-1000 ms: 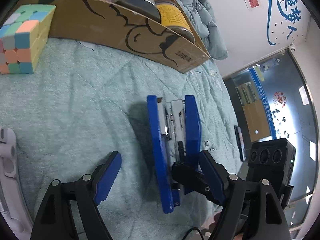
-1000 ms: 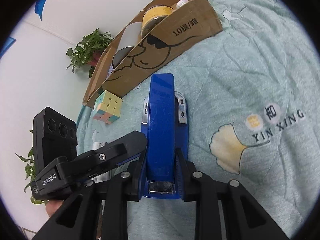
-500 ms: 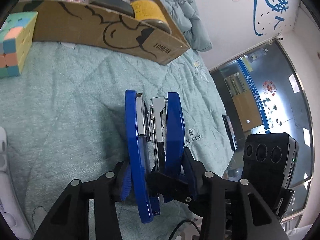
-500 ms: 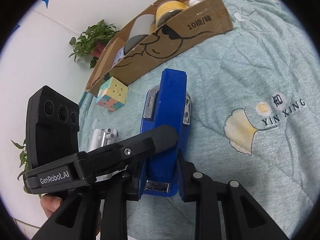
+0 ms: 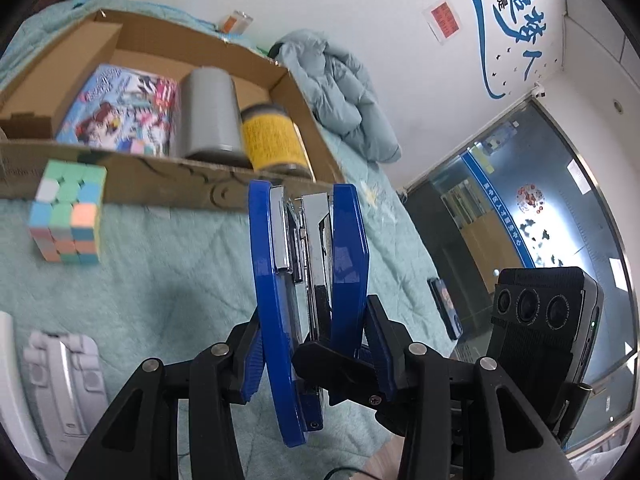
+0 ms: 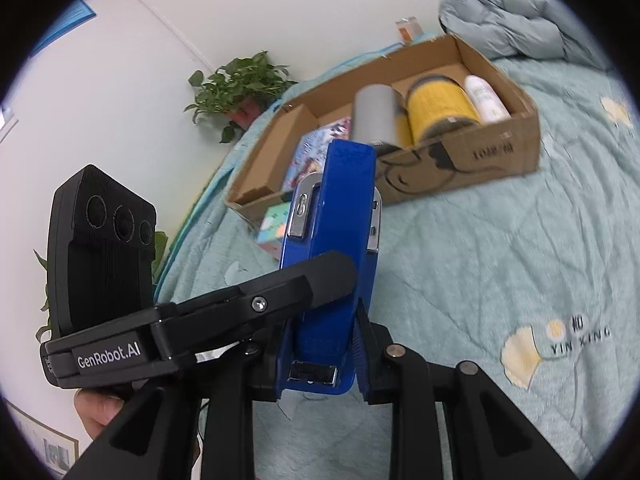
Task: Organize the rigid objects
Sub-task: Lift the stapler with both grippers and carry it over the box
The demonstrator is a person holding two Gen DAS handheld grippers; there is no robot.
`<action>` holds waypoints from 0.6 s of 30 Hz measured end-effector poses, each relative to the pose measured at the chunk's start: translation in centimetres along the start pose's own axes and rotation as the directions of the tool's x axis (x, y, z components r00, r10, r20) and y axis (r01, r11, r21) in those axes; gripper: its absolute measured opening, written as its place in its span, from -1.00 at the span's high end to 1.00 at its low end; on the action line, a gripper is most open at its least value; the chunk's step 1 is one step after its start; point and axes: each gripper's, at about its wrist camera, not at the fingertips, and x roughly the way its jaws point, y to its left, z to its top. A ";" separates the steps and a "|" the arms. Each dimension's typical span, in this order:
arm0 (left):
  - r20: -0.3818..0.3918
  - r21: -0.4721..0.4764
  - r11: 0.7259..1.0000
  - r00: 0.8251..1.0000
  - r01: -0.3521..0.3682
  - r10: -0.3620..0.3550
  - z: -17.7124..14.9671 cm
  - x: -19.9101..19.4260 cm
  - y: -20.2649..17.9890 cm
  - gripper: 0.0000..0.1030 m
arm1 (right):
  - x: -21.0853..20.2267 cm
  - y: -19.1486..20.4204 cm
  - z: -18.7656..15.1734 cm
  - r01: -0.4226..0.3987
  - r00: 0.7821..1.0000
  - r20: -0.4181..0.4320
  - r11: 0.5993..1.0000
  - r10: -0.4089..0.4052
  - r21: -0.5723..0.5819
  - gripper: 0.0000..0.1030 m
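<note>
A blue stapler (image 5: 308, 280) with a metal core is held in the air above the teal quilt. My left gripper (image 5: 312, 356) is shut on its sides. My right gripper (image 6: 320, 354) is shut on the same stapler (image 6: 336, 216), near its back end. The open cardboard box (image 5: 168, 182) lies beyond, holding a colourful flat pack (image 5: 120, 112), a grey cylinder (image 5: 208, 116) and a yellow can (image 5: 272, 140). In the right wrist view the box (image 6: 472, 160) also holds a white bottle (image 6: 486, 98). A pastel cube (image 5: 66, 212) sits on the quilt before the box.
A white device (image 5: 64, 384) lies on the quilt at the lower left. A bundled grey-green jacket (image 5: 344, 92) sits behind the box. A dark phone (image 5: 444, 304) lies near the quilt's right edge. A potted plant (image 6: 236, 88) stands by the wall.
My left gripper closed onto the stapler beside the right one. Both grippers lifted the stapler off the quilt and toward the box, so the box's inside now shows.
</note>
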 end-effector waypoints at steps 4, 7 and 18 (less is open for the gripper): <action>0.037 0.005 1.000 0.999 0.001 -0.001 1.5 -2.5 0.0 0.19 | 0.3 1.8 1.8 -0.005 1.000 0.007 0.999 0.005 -0.038 0.52; 0.061 0.010 1.000 0.998 -0.005 0.004 2.8 -4.4 0.4 0.19 | 0.5 3.1 2.9 -0.015 1.000 0.011 0.998 0.016 -0.067 0.52; 0.091 -0.009 0.999 0.995 -0.041 0.042 8.6 -7.1 3.5 0.19 | 4.2 6.5 7.0 -0.053 0.999 -0.003 0.993 0.053 -0.102 0.52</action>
